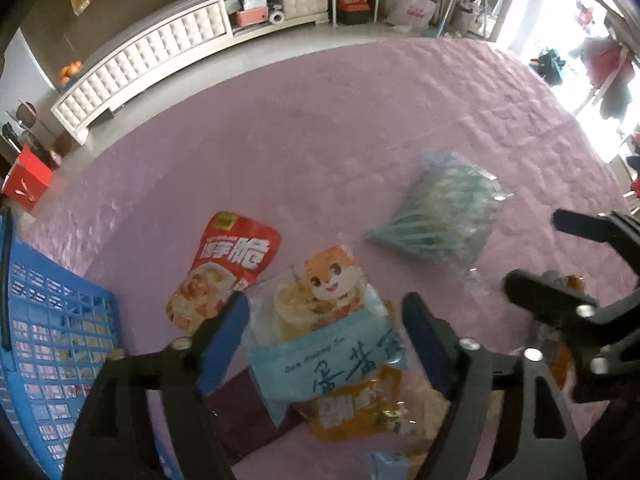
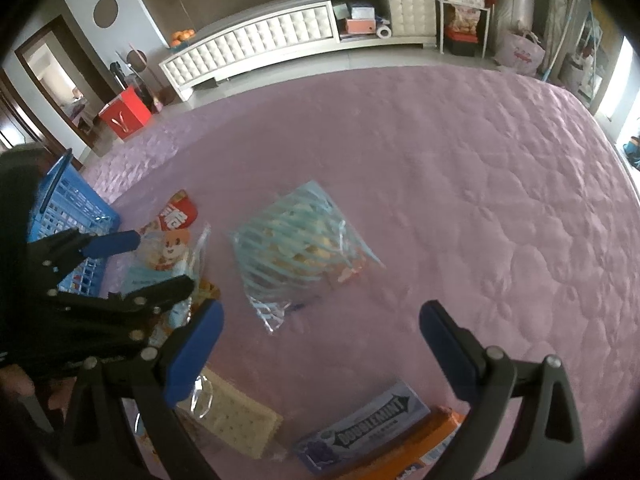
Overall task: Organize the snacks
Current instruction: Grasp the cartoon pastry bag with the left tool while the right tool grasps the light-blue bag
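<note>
My left gripper points down over a clear snack bag with a cartoon animal and a pale blue label. The bag lies on the pink bedspread between the blue pads, which stand apart from its edges. An orange-yellow packet lies partly under it, and a red snack bag sits just to the left. A teal-striped bag lies ahead of my right gripper, which is open with nothing between its fingers. The left gripper appears at the left of the right wrist view.
A blue mesh basket stands at the left edge of the bed. Near the right gripper lie a Doublemint gum pack, an orange box and a cracker packet. A white cabinet and a red box stand beyond the bed.
</note>
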A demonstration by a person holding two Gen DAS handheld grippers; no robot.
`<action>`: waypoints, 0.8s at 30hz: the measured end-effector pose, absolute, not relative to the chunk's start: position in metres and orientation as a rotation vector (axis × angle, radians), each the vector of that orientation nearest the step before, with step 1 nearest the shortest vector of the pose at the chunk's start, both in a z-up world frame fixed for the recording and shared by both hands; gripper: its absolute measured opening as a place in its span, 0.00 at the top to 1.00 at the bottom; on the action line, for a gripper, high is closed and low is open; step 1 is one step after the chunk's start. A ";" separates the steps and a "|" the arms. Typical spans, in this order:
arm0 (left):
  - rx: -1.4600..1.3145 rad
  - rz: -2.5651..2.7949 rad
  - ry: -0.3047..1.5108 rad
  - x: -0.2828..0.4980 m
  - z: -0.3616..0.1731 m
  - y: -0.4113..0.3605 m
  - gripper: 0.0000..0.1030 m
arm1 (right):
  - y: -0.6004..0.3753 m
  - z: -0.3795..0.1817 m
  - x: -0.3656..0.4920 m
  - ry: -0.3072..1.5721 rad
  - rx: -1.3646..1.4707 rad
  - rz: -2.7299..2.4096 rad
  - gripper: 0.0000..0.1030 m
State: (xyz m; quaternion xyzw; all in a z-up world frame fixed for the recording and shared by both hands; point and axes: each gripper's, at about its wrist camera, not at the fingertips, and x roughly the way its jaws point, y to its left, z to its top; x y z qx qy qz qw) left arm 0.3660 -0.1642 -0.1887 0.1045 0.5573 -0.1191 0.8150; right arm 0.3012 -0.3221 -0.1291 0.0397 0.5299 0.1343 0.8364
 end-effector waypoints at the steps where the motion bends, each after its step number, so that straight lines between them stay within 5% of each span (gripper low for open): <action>1: 0.218 -0.246 1.201 0.368 -0.193 -0.162 0.19 | -0.322 -0.129 0.301 1.122 0.083 0.288 0.03; 8: 0.082 -0.235 1.204 0.372 -0.204 -0.149 0.15 | -0.323 -0.133 0.301 1.139 0.071 0.261 0.03; 24: 0.027 -0.243 1.164 0.350 -0.194 -0.140 0.30 | -0.289 -0.124 0.319 1.130 -0.143 0.329 0.03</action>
